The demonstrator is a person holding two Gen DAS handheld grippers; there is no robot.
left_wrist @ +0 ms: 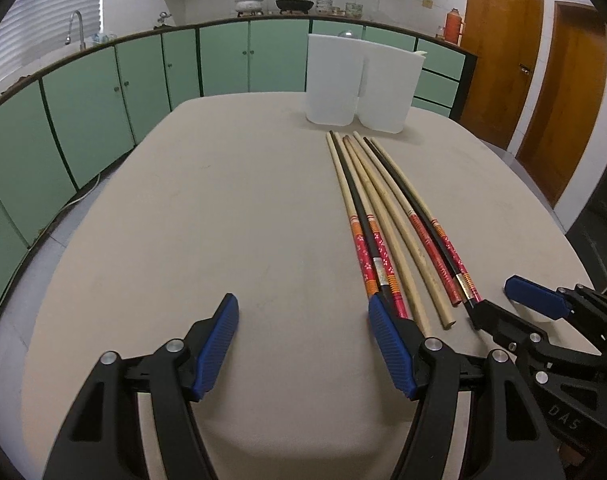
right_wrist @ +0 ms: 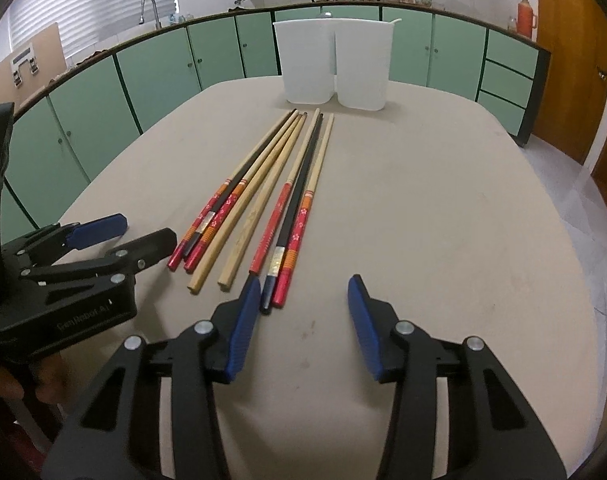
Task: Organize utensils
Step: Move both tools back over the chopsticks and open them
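Several chopsticks (left_wrist: 383, 216) lie side by side on the beige table (left_wrist: 223, 200): plain wooden ones, black ones and red-patterned ones. They show in the right wrist view too (right_wrist: 263, 196). Two white plastic containers (left_wrist: 359, 80) stand upright behind their tips, also seen in the right wrist view (right_wrist: 335, 64). My left gripper (left_wrist: 303, 320) is open and empty, its right finger just by the leftmost chopstick ends. My right gripper (right_wrist: 303, 300) is open and empty, its left finger by the rightmost chopstick ends. Each gripper shows in the other's view, the right (left_wrist: 499, 300) and the left (right_wrist: 143, 232).
Green cabinets (left_wrist: 143, 76) run along the wall behind the table, with a sink tap (left_wrist: 77, 28), pots (left_wrist: 271, 4) and a red thermos (left_wrist: 453, 24) on the counter. Wooden doors (left_wrist: 535, 80) stand at the right. The table's right edge drops to the tiled floor (right_wrist: 583, 184).
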